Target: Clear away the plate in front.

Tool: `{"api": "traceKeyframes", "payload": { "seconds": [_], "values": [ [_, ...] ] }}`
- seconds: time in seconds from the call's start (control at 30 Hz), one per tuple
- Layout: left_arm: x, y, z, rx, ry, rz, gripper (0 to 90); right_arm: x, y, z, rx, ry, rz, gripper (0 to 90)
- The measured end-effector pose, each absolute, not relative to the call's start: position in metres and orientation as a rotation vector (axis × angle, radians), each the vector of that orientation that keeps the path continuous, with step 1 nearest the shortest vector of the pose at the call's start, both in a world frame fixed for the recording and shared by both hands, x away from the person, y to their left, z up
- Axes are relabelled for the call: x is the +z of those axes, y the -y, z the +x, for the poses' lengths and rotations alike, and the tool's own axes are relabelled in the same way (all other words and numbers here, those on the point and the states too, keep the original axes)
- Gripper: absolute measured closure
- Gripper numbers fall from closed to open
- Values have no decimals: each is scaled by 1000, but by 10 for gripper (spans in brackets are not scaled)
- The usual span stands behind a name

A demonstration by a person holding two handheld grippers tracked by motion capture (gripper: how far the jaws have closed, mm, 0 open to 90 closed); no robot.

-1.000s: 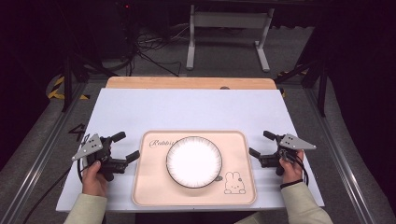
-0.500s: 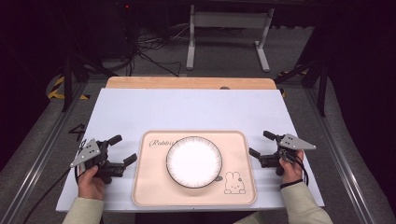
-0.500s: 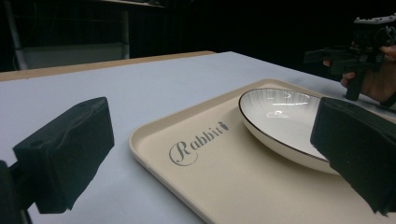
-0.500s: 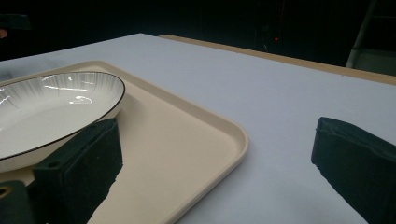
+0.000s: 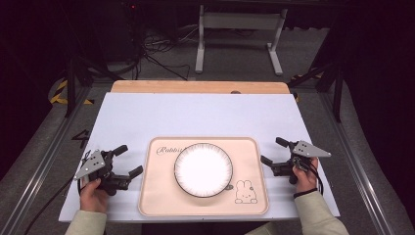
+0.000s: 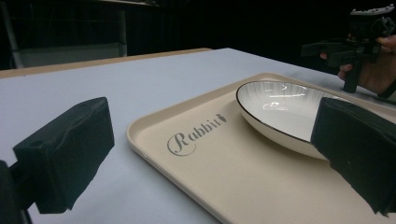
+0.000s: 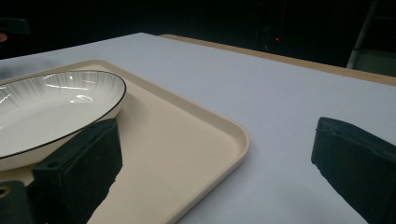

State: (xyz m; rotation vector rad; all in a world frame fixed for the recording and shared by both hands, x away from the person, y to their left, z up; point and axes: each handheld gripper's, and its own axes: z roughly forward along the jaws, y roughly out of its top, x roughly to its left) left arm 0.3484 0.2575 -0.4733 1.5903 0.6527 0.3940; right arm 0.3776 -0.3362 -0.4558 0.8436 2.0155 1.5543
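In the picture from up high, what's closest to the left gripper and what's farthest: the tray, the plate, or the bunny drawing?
From the left gripper:
1. Tray, its edge right beside the gripper.
2. Plate, in the tray's middle.
3. Bunny drawing, on the tray's far right corner, past the plate.

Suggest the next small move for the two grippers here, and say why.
Probably bring both inward to the tray's side edges. The left gripper and right gripper sit open on either side, jaws facing it and holding nothing. The plate rests in its middle, so an even two-sided grip looks sensible.
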Motion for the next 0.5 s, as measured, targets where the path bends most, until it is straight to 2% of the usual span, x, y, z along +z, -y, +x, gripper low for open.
{"api": "traceKeyframes", "payload": {
  "seconds": [0.3,0.5],
  "values": [
    [-475,-262,348,407,-727,1516,2,-456,336,377,1551,-2015,841,20],
    [-474,-257,346,449,-720,1561,1,-456,336,378,1546,-2022,839,20]
  ]
}}
